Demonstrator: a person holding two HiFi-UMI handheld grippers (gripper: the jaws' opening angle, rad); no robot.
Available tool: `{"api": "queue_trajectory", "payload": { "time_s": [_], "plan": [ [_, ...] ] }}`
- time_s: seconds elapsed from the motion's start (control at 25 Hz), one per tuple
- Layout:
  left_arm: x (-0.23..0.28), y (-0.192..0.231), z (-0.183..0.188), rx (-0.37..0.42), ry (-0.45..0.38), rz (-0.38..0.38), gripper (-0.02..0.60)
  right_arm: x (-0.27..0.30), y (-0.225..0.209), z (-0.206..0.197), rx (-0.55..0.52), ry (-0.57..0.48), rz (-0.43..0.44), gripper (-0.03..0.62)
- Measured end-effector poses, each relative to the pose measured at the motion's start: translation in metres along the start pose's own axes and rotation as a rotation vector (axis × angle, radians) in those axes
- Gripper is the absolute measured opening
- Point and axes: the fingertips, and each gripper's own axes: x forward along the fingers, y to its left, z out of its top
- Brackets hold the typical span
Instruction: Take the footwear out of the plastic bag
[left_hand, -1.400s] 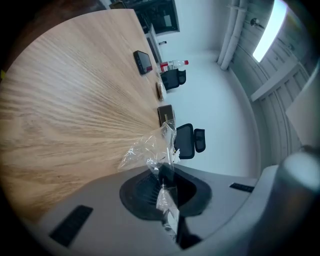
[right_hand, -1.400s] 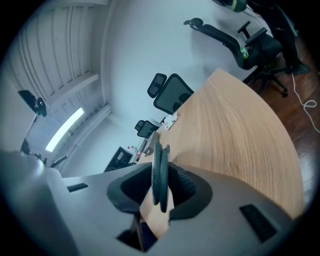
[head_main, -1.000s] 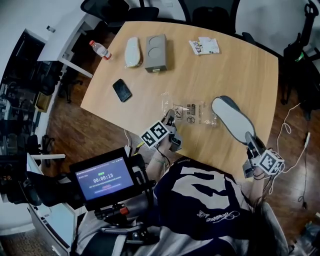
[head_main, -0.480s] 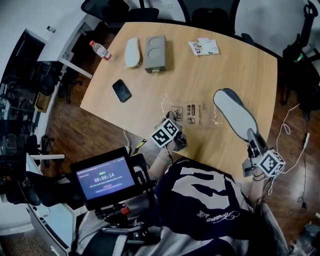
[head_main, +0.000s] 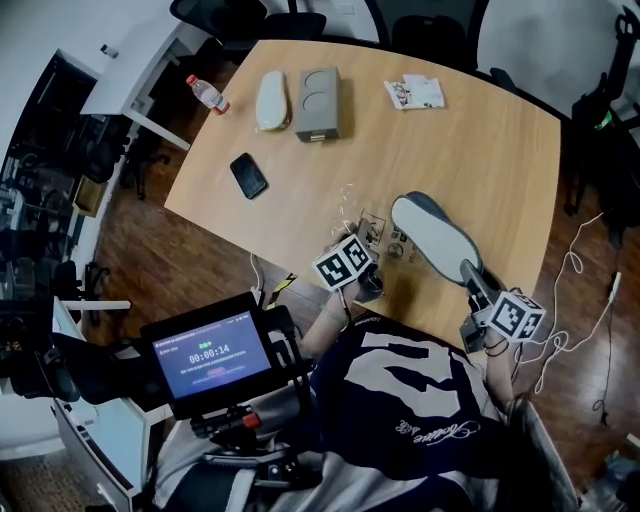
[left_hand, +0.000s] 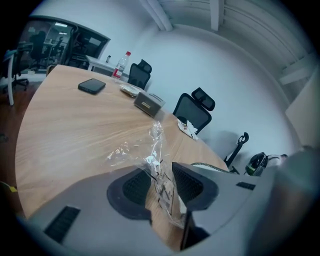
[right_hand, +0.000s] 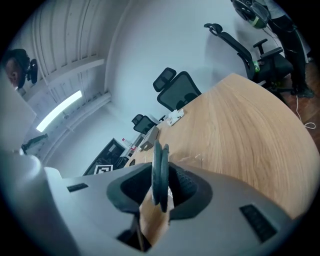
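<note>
A dark-rimmed shoe with a pale grey inner sole is lifted over the table's near right part. My right gripper is shut on its near end. In the right gripper view the footwear stands edge-on between the pads of that gripper. The clear printed plastic bag lies crumpled just left of the shoe. My left gripper is at the bag's near edge with its jaws opening. In the left gripper view the bag's film hangs loosely in the gap of that gripper.
Farther back on the wooden table lie a black phone, a white shoe-shaped object, a grey box and a printed packet. A bottle stands on a side desk at left. Office chairs line the far edge.
The right gripper has carried the shoe to the left, up against the bag. The left gripper has shifted right along the bag's near edge, and the bag has bunched up.
</note>
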Motion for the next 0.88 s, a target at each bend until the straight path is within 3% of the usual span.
{"api": "queue_trajectory", "payload": {
  "time_s": [0.12,0.24,0.32,0.52,0.72,0.88],
  "plan": [
    [-0.008,0.013,0.012,0.136,-0.021,0.089,0.157,-0.001,-0.008,-0.003,0.001,0.006,-0.017,0.095],
    [-0.02,0.032,0.03,0.305,-0.053,0.205,0.161,0.0,-0.011,-0.005,-0.004,0.015,-0.021,0.095],
    [-0.029,0.044,0.04,0.363,-0.063,0.255,0.163,0.001,-0.011,-0.008,-0.009,0.027,-0.015,0.095],
    [-0.041,0.057,0.049,0.307,-0.074,0.275,0.163,0.006,-0.017,-0.014,-0.013,0.05,-0.014,0.095],
    [-0.041,0.051,0.038,0.394,-0.004,0.234,0.163,0.003,-0.029,-0.018,-0.042,0.061,-0.069,0.097],
    [-0.04,0.055,0.027,0.379,0.077,0.207,0.163,0.002,-0.038,-0.016,-0.116,0.064,-0.121,0.101]
  ]
}}
